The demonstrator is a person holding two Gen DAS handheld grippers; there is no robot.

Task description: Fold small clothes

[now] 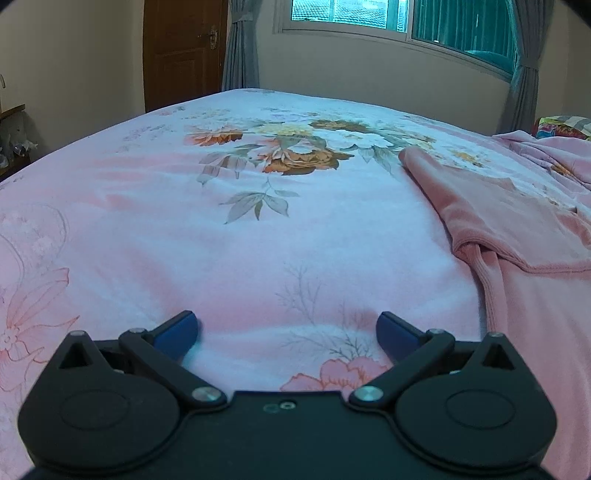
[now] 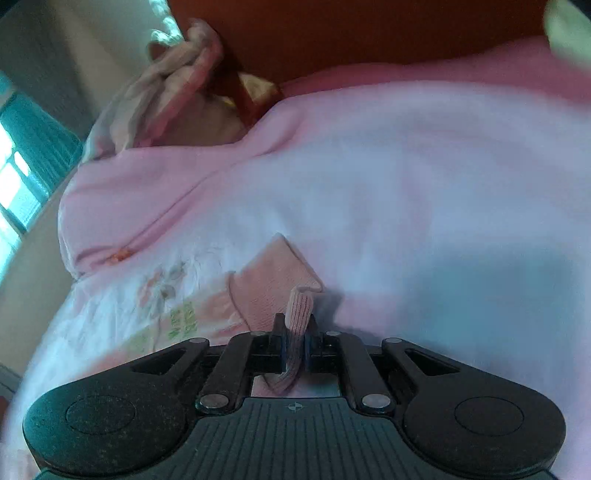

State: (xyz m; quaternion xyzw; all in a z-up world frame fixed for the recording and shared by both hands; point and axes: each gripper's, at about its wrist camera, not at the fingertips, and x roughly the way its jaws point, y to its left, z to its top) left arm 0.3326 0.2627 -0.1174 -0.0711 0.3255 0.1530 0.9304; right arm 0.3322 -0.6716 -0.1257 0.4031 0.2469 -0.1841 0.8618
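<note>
A pink velvety garment [image 1: 509, 221] lies spread on the floral bedspread [image 1: 258, 240] at the right of the left wrist view, its ribbed hem folded over near the middle right. My left gripper [image 1: 288, 332] hovers low over bare bedspread to the left of the garment, jaws wide open with nothing between the blue pads [image 1: 177, 332]. In the right wrist view, my right gripper [image 2: 294, 349] is shut on a ribbed edge of the pink garment [image 2: 273, 288], which pokes up between the pads and trails below them.
A bundle of pinkish cloth [image 2: 166, 92] lies at the far left against a brown headboard [image 2: 369, 33]. A rumpled pink blanket [image 1: 554, 155] sits at the bed's far right. Beyond the bed are a wooden door [image 1: 181, 51], a window [image 1: 406, 18] and grey curtains.
</note>
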